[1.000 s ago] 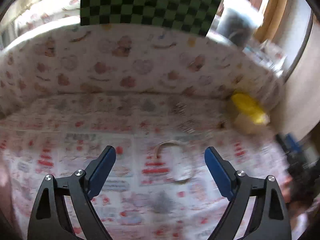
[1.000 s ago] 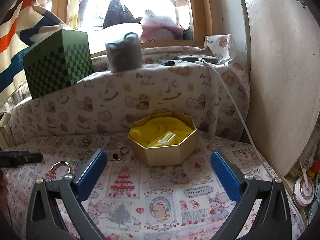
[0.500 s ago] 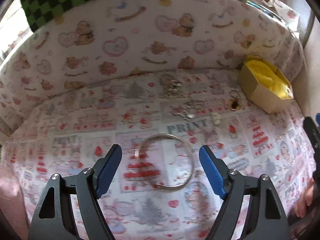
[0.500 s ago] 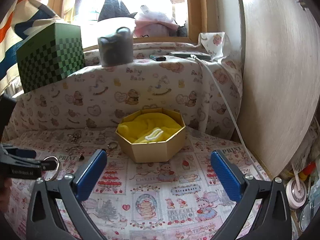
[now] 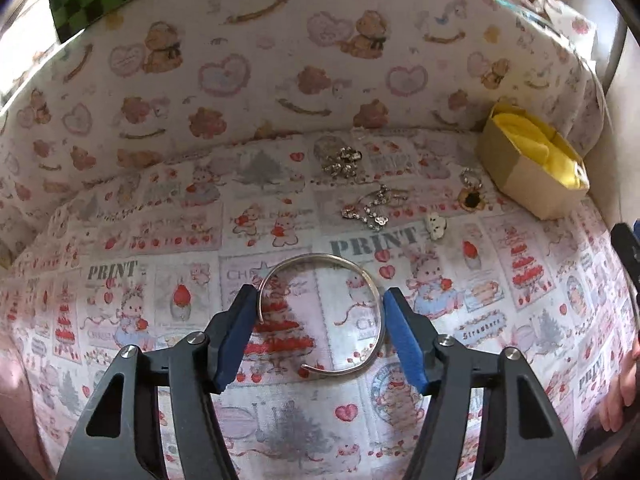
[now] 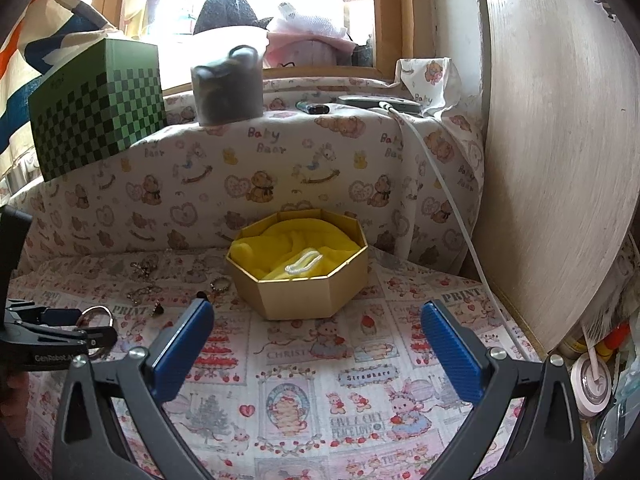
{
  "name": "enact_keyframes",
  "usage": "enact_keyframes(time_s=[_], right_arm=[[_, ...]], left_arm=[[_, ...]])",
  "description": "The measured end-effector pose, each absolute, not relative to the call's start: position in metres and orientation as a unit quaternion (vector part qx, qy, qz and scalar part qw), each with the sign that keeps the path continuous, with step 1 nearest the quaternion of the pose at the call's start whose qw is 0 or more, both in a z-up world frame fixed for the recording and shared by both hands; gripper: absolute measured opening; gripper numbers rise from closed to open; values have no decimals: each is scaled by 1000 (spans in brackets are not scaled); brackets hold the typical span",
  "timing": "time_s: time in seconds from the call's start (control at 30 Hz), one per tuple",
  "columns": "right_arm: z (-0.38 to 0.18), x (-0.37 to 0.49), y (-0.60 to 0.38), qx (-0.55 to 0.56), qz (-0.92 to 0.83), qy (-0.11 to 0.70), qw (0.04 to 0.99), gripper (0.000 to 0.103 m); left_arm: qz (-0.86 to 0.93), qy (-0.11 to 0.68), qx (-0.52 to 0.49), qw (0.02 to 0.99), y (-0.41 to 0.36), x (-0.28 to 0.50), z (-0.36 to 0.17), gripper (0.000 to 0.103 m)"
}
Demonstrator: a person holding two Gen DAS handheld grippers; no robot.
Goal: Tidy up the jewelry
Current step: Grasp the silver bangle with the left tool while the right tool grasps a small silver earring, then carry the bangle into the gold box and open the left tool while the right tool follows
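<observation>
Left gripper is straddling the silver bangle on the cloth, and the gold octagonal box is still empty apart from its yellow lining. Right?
Not quite. The left gripper does straddle the silver bangle, its jaws just closing in around it. But the gold octagonal box is not empty: the right wrist view shows a white beaded piece lying on the yellow lining.

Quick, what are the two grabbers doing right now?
Left gripper: fingers have just been closing around the silver bangle, which still lies flat on the cloth; not gripped yet.
Right gripper: open, holding nothing.
</observation>
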State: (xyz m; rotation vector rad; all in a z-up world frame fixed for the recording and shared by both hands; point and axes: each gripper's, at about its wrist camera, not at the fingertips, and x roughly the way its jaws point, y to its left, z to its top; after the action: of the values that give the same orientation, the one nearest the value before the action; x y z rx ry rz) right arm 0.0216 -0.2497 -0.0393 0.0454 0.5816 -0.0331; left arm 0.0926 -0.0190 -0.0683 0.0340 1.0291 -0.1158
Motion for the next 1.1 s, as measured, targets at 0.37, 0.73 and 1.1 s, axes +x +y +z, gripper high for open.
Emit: enact_keyframes(time_s=[0.37,0.73,1.1], right_arm=[[-23,27,-252,71,66,310,946,81],[-39,86,-159,56,183,424,885,26],[-77,115,-120,-12,158,466,871,11]], left_arm=[[-41,380,-62,922,29,38,-24,63],[29,379,-82,921,82,71,-37,63],[34,366,-102,924,98,69,-37,63]])
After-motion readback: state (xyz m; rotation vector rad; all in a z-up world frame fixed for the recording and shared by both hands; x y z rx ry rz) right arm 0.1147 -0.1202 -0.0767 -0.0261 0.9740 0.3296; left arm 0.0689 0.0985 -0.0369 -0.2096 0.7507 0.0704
